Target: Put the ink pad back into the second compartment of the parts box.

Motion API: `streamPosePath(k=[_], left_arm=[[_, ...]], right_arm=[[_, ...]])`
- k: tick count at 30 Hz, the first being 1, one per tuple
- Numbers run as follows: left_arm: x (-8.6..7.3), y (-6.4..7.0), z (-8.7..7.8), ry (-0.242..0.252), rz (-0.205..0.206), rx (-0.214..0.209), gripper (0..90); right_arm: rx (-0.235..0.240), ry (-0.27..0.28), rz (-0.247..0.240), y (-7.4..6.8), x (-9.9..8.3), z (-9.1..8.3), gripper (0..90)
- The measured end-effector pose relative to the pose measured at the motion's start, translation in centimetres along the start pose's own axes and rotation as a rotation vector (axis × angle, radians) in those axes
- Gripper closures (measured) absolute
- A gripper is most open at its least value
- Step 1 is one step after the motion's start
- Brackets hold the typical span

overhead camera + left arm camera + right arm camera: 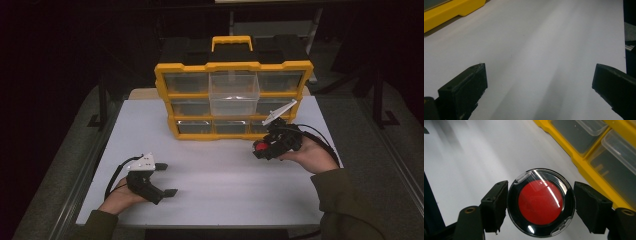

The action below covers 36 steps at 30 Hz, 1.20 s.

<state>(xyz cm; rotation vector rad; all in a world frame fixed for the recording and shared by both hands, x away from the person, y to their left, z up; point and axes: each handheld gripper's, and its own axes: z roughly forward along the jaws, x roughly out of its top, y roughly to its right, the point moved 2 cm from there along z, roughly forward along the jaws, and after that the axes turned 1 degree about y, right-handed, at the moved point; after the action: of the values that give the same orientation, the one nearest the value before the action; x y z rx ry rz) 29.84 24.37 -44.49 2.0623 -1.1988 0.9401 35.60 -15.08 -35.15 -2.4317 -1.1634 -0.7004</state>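
Observation:
A round red disc in a black case with a clear lid [540, 202] sits between the jaws of my right gripper [540, 203], which is shut on it from both sides. In the high view that gripper [261, 148] holds the red disc [260, 147] just above the white table, in front of the right end of a yellow drawer organizer [232, 66]. My left gripper [168, 179] rests low over the table's front left, open and with nothing in it. Its black fingers [464, 87] stand wide apart over bare white surface.
The organizer has three rows of clear drawers; the top middle drawer [234, 92] is pulled out toward me. Its yellow frame [584, 163] lies close to the right of the held disc. The white table [225, 185] ends at a grey metal frame on both sides.

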Motion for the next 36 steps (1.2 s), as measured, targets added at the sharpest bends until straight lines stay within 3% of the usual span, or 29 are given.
streamPosePath(k=[22,36], left_arm=[[0.0,0.0,0.0,0.001,-0.002,0.001,0.0],[0.0,0.1,0.1,-0.002,-0.003,-0.001,0.0]], right_arm=[[0.011,0.011,-0.024,0.4,2.1,-2.5,29.0],[0.012,0.024,-0.024,0.8,3.6,-5.3,29.0]])
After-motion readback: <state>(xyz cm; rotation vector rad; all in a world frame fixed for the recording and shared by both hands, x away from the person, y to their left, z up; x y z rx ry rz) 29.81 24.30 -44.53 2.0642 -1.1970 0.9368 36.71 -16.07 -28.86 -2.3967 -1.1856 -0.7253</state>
